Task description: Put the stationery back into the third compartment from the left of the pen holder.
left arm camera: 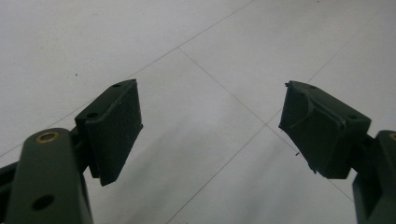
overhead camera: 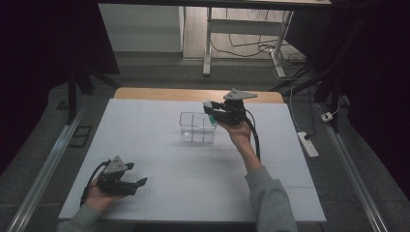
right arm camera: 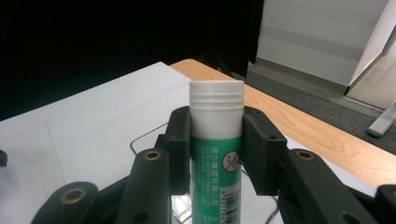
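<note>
A green tube with a white cap (right arm camera: 216, 140) is clamped between the jaws of my right gripper (right arm camera: 217, 149). In the high view that right gripper (overhead camera: 212, 112) hovers at the back right corner of a clear divided box (overhead camera: 197, 127) in the middle of the white table, with the tube (overhead camera: 211, 115) lying roughly level above the box's rim. My left gripper (overhead camera: 141, 182) rests near the table's front left corner, held in a hand. Its jaws stand wide apart over bare white table, and nothing is between the left gripper's (left arm camera: 210, 130) pads.
The white table top (overhead camera: 193, 179) sits on a wooden board (overhead camera: 145, 93) whose edge shows at the back. A power strip (overhead camera: 308, 143) and cables lie on the floor to the right. A metal rail (overhead camera: 43, 174) runs along the left side.
</note>
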